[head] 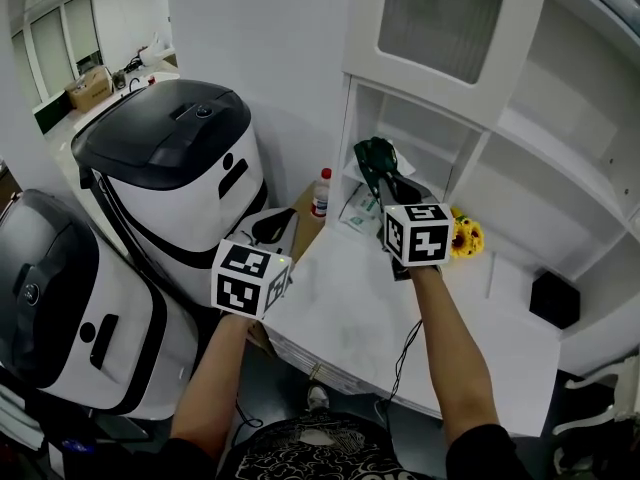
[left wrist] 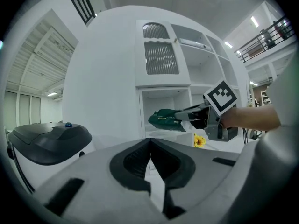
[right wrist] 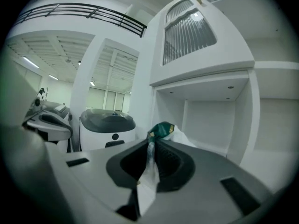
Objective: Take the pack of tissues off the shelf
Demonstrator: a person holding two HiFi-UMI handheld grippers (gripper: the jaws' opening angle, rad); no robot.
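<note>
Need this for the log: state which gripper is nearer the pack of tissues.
Right. The right gripper has its jaws shut on the pack of tissues; the left gripper is apart, to its left.

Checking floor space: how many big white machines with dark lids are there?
2. One machine stands left of the shelf unit; the other machine is nearer, at the head view's lower left, partly cut off. More may be out of frame.

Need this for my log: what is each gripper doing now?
Left gripper: closed, empty.
Right gripper: closed on the pack of tissues.
</note>
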